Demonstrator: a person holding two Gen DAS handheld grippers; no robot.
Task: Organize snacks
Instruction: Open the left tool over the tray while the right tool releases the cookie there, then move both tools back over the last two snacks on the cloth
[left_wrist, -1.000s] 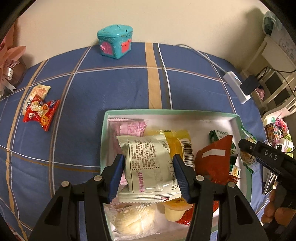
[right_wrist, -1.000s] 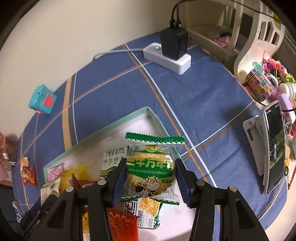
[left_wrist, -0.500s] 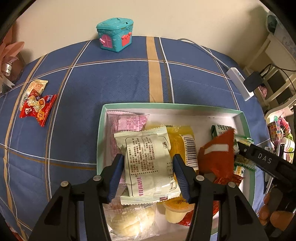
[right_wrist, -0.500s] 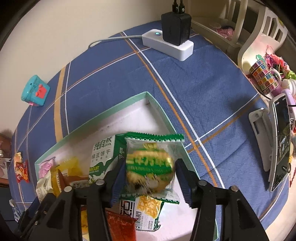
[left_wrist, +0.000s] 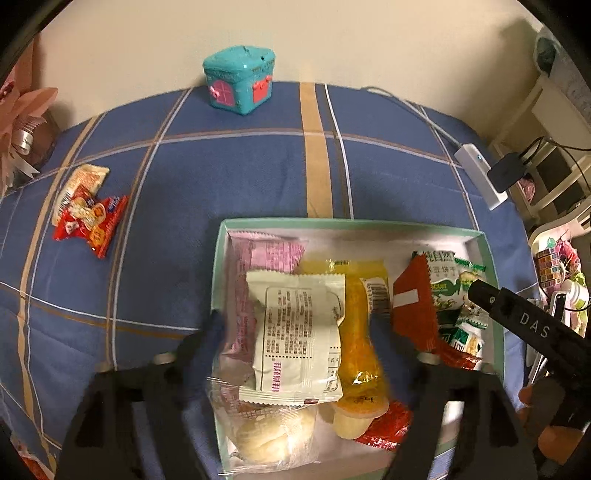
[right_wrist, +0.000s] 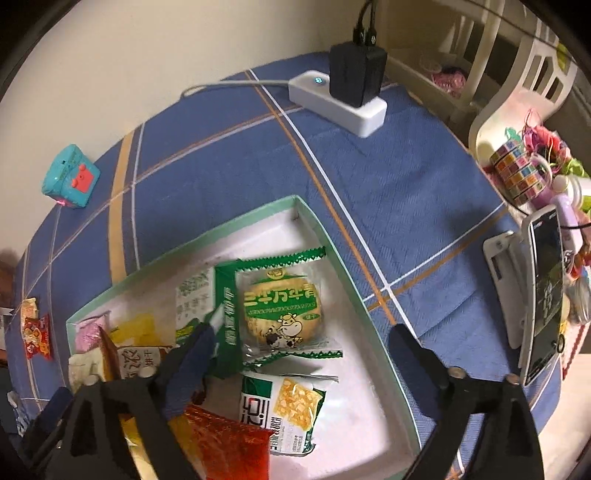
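Observation:
A mint-rimmed white box (left_wrist: 351, 223) (right_wrist: 332, 254) sits on the blue plaid cloth with several snack packets in it. My left gripper (left_wrist: 300, 323) hangs over its left half. Its jaws are opening, blurred and wide of the pale printed packet (left_wrist: 295, 332), which lies on a pink packet (left_wrist: 266, 254) and a yellow jelly (left_wrist: 356, 325). My right gripper (right_wrist: 301, 341) is over the box's right end, its jaws opening too. The green biscuit packet (right_wrist: 282, 302) lies flat between them, untouched. Two loose snacks (left_wrist: 92, 225) lie on the cloth at far left.
A teal toy house (left_wrist: 240, 83) stands by the back wall. A white power strip with a black charger (right_wrist: 343, 96) lies at back right. A phone on a stand (right_wrist: 543, 288) and a shelf of trinkets (right_wrist: 517, 173) crowd the right edge. A hand (left_wrist: 554, 443) holds the right gripper.
Both grippers' jaws have spread apart. The pale packet and the green biscuit packet have left the pads and now lie in the box. Neither hand has shifted much.

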